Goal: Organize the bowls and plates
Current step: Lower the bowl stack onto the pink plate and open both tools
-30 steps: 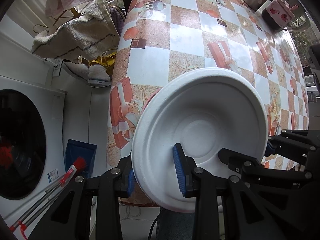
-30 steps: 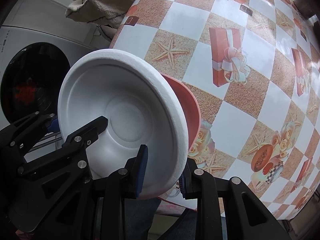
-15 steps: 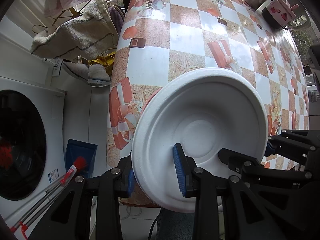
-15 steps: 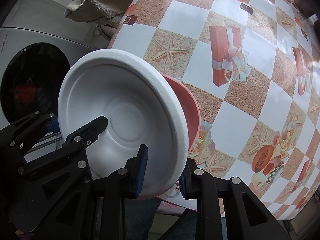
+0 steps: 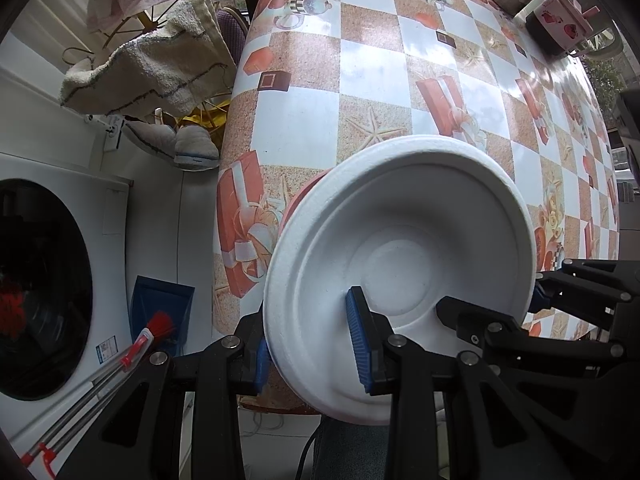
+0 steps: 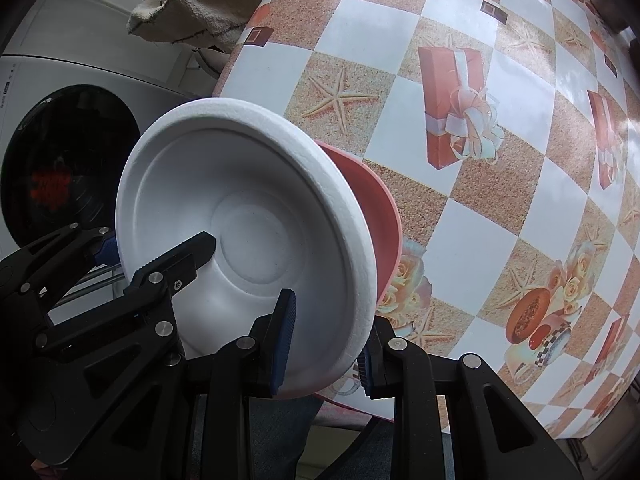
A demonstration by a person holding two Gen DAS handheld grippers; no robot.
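Left tongs: my left gripper [image 5: 310, 348] pinches the near-left rim of the white foam plate [image 5: 404, 272], one blue pad inside the dish, the other behind the rim.
Right tongs: my right gripper [image 6: 324, 340] pinches the same plate at the near-right rim, one pad [image 6: 285, 332] on the inner face, the other under the outer edge.
Plate's place: it hangs between my two grippers over the near edge of the table [image 5: 376, 92], just above a pink bowl [image 6: 376, 216] that shows from behind it. I cannot tell whether plate and bowl touch.
Bowl's place: at the near edge of the table, directly beneath the plate, mostly hidden by it.
Step in hand, as I judge it: placing the foam plate on or off the pink bowl as part of sorting the stack; from this moment alone I cannot say which.
Doing it well: I keep both grips light, since foam should dent easily. I move both hands together so the rim is not twisted, level the plate before it meets anything, and release only when it sits centred.
Plate's heading: its hollow faces up and towards me, with the far rim raised.
Long axis: none, it is round; its flat runs tilted against the table.
Risk: the table's edge is close, so a slip could drop things to the floor.
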